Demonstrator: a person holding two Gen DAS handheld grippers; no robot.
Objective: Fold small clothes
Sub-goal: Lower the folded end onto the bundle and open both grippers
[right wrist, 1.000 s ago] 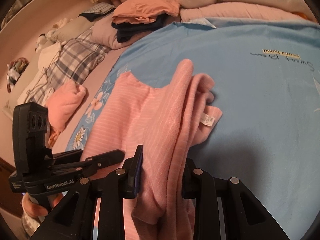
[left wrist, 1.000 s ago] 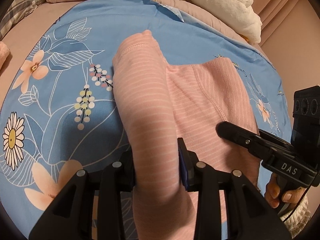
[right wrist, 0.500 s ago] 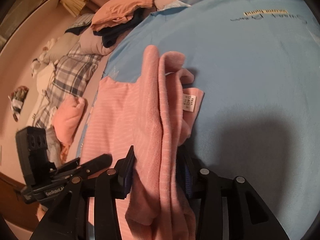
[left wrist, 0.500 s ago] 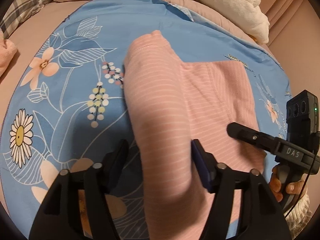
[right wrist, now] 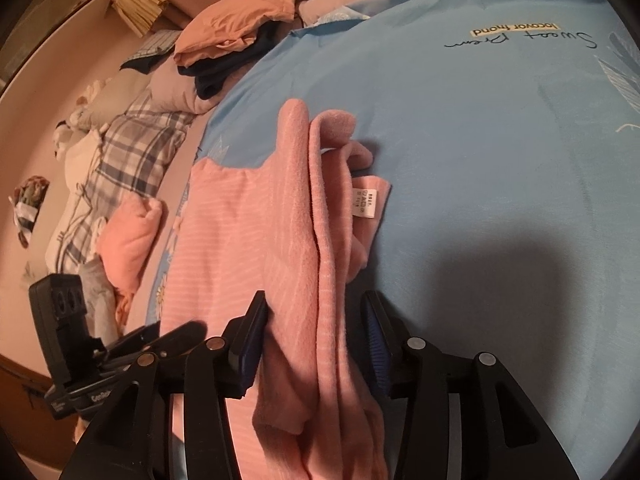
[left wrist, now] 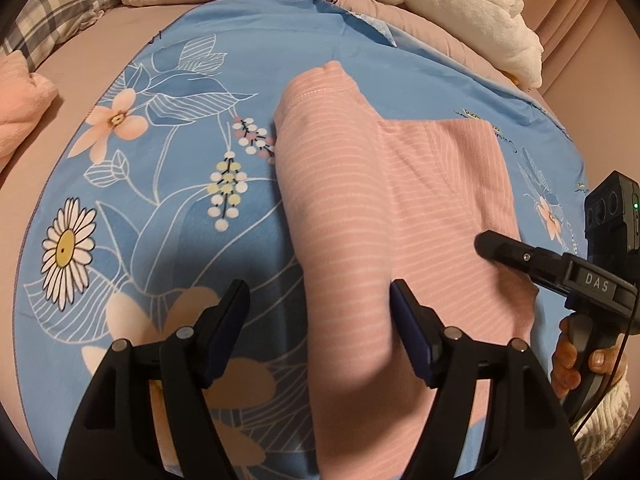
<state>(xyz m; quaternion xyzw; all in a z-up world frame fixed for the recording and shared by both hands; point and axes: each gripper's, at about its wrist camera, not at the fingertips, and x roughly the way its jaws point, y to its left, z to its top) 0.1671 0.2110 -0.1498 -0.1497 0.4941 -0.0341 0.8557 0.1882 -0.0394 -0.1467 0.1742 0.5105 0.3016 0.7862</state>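
A pink striped small garment [left wrist: 384,208] lies on a blue flowered blanket [left wrist: 168,160], folded lengthwise with one side laid over the middle. My left gripper [left wrist: 318,304] is open, its jaws wide on either side of the folded left edge. My right gripper [right wrist: 316,324] is open, its jaws astride the bunched right fold of the garment [right wrist: 280,216], where a white care label [right wrist: 365,202] shows. The right gripper also shows at the garment's right edge in the left wrist view [left wrist: 504,250]. The left gripper's body shows low left in the right wrist view [right wrist: 80,360].
Stacked folded clothes [right wrist: 236,36] and a white plush blanket [left wrist: 460,12] lie at the bed's head. A folded pink fleece item [right wrist: 128,236] and a plaid pillow [right wrist: 132,152] lie left of the blanket. The blue blanket [right wrist: 500,160] stretches to the right.
Both grippers have opened and let go of the garment's folds, which now rest on the bed. Both have drawn back slightly.
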